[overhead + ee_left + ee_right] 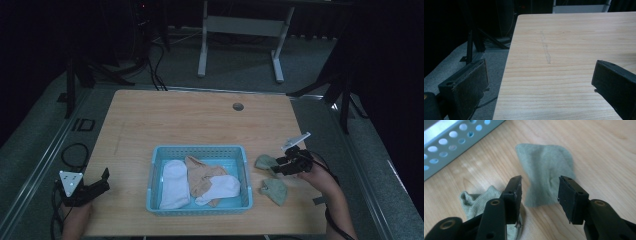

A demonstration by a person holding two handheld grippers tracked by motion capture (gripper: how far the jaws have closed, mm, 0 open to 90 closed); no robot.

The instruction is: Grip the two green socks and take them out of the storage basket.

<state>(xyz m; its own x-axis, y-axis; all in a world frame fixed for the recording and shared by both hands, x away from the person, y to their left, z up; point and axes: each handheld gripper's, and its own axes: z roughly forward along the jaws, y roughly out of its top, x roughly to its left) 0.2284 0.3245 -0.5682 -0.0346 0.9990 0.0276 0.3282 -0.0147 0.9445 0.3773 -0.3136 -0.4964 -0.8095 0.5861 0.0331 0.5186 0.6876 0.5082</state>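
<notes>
Two pale green socks lie on the table right of the blue basket (200, 151): one (265, 161) farther back, the other (274, 190) nearer the front edge. My right gripper (278, 165) hovers just over the farther green sock (546, 167), its jaws apart with the sock's near end between them and the pads off the cloth. The second green sock (476, 200) lies crumpled beside the left jaw. My left gripper (103, 181) rests at the table's front left corner, wide open, with bare wood (554, 62) between its fingers.
The basket holds two white socks (174, 184) (221, 188) and a tan one (201, 172). Its perforated wall (451, 142) stands close to the right gripper. A cable hole (238, 106) sits near the table's back edge. A desk frame (240, 30) and stands lie beyond.
</notes>
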